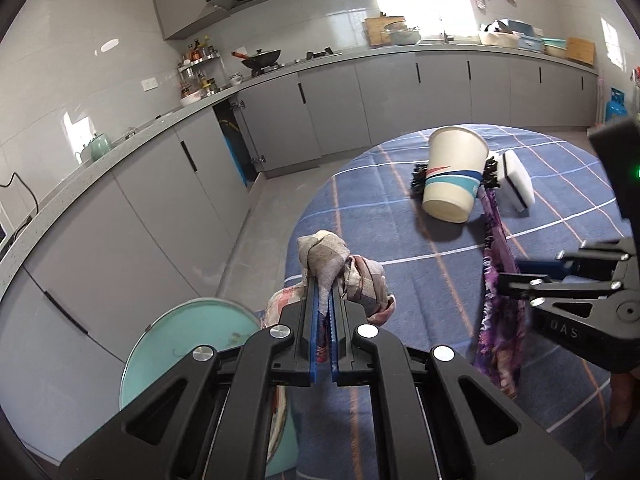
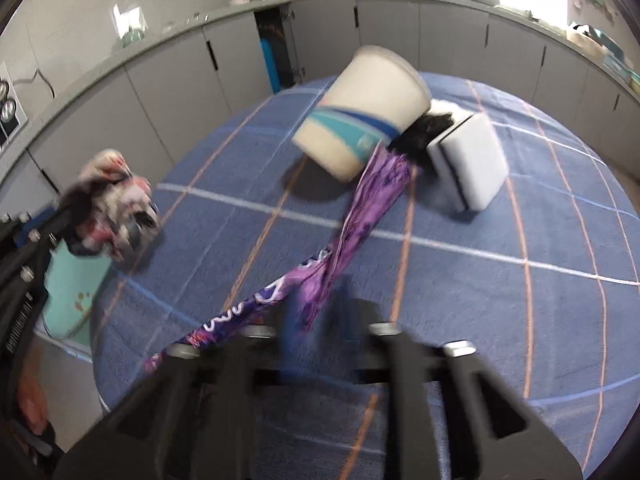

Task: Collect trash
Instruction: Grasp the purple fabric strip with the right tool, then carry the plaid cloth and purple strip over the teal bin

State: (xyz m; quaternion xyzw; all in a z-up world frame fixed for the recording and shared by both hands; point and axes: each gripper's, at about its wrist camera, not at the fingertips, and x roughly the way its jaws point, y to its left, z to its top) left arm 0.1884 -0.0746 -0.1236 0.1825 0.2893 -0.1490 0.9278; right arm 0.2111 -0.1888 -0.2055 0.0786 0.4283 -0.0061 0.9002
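My left gripper (image 1: 325, 280) is shut on a crumpled plaid cloth (image 1: 344, 268) at the table's near left edge, just above a teal bin (image 1: 180, 344). A long purple wrapper (image 2: 360, 208) runs from under a tilted paper cup (image 2: 360, 116) to my right gripper (image 2: 316, 300), which is blurred and shut on the wrapper's near part. The left wrist view shows the cup (image 1: 454, 176) leaning, with the wrapper (image 1: 496, 280) stretched toward the right gripper (image 1: 508, 276). A black frilly scrap (image 2: 420, 136) lies behind the cup.
A white sponge block (image 2: 468, 160) stands beside the cup on the round table's blue checked cloth (image 2: 500, 300). Grey kitchen cabinets (image 1: 340, 108) and a worktop curve behind, one cabinet door ajar. The teal bin (image 2: 72, 296) stands on the floor left of the table.
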